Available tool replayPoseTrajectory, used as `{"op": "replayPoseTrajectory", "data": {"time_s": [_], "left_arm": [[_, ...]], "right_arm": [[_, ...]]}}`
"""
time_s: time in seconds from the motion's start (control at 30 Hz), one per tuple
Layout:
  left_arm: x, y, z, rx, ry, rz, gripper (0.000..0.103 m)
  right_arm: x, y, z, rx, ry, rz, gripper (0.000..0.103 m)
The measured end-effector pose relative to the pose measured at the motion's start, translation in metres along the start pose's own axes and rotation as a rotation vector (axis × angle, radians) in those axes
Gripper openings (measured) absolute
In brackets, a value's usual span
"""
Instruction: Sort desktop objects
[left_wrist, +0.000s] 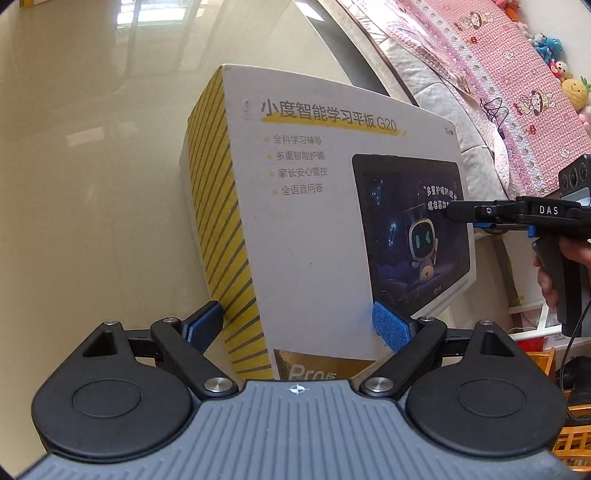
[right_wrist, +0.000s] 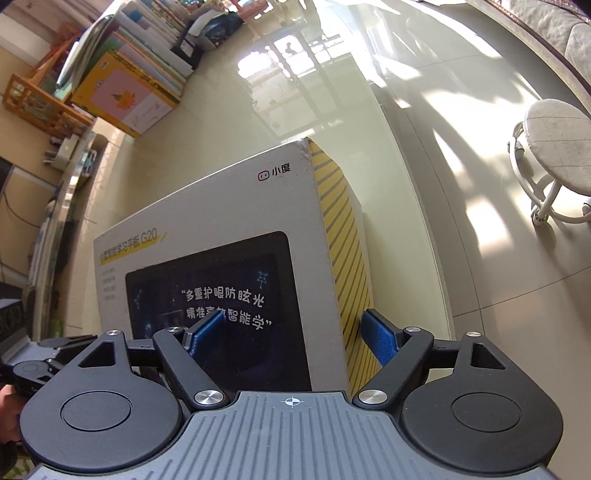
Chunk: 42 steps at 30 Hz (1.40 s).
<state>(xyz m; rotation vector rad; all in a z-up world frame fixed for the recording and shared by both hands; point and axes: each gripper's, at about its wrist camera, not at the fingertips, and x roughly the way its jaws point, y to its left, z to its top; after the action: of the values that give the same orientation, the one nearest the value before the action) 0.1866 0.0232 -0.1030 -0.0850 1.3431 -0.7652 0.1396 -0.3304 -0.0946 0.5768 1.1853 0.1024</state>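
A large white tablet box (left_wrist: 314, 221) with yellow striped sides and a printed tablet picture is held up off the glossy surface. My left gripper (left_wrist: 297, 326) is shut on its near corner, with blue pads (left_wrist: 389, 326) on the striped side and the printed face. My right gripper (right_wrist: 291, 338) is shut on the box (right_wrist: 240, 229) at its other end, one pad on the printed face, one on the striped side (right_wrist: 347, 236). The right gripper also shows in the left wrist view (left_wrist: 454, 214), at the box's right edge.
A glossy cream surface (left_wrist: 92, 184) lies under the box. A pink quilt (left_wrist: 498, 74) and plush toys (left_wrist: 550, 48) are at the right. Stacked books and boxes (right_wrist: 129, 74) and a wooden rack stand far left. A white round stool (right_wrist: 557, 147) stands at the right.
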Motion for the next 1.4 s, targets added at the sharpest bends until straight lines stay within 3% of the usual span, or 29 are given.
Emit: {"op": "replayPoseTrajectory", "data": {"time_s": [0.67, 0.87, 1.17, 1.4], "left_arm": [[-0.025, -0.001, 0.035, -0.071, 0.066, 0.023, 0.103], [-0.016, 0.008, 0.048, -0.104, 0.076, 0.016, 0.103], [-0.014, 0.020, 0.040, -0.137, 0.036, -0.028, 0.103], [-0.015, 0.012, 0.034, -0.131, 0.084, -0.025, 0.103]], "right_arm": [[-0.010, 0.016, 0.018, 0.020, -0.016, -0.025, 0.082], [-0.003, 0.020, 0.024, 0.013, -0.013, -0.044, 0.081], [0.007, 0.020, 0.019, -0.024, -0.011, -0.067, 0.082], [0.003, 0.023, 0.012, -0.017, 0.001, -0.058, 0.086]]}}
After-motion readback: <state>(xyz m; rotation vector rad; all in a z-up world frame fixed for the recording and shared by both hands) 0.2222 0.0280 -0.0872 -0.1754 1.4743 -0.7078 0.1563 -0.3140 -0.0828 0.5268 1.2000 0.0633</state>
